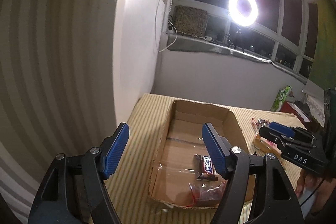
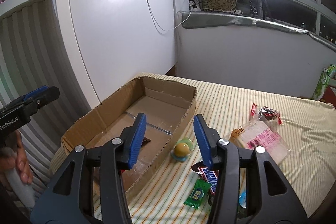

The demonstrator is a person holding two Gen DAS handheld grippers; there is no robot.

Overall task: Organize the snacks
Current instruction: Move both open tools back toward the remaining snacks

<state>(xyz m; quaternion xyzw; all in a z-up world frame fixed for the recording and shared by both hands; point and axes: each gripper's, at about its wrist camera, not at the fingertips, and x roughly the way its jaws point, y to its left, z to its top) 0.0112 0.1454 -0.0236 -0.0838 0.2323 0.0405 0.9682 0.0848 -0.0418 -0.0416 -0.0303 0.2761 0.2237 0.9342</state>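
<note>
Left wrist view: the left gripper (image 1: pixel 166 148) hangs over the shallow open brown cardboard box (image 1: pixel 235 125), jaws apart and empty. Inside the box, near its front wall, lie a brown Snickers bar in a glossy wrapper (image 1: pixel 204 168) and a clear crinkled packet with red print (image 1: pixel 202 192). The right gripper (image 1: pixel 292 140) shows beyond the box's right wall, above the loose snacks.

Right wrist view: the right gripper (image 2: pixel 170 140) has its jaws apart with nothing between them. Just outside the box's right wall lie a round yellow-and-green wrapped sweet (image 2: pixel 182 149), a second Snickers bar (image 2: pixel 208 177), a small green sachet (image 2: pixel 197 195), a clear-wrapped slab of bread with pink label (image 2: pixel 260 140) and a red-ended clear packet (image 2: pixel 266 113), all on the striped yellow cloth (image 2: pixel 304 140).

Handling: all items appear light. The bars are firm; grip across the narrow width. Film wrappers are slippery. The bread likely crushes; clamp gently.

Only the left view shows the box's contents clearly; only the right view shows the sweet and sachet.
</note>
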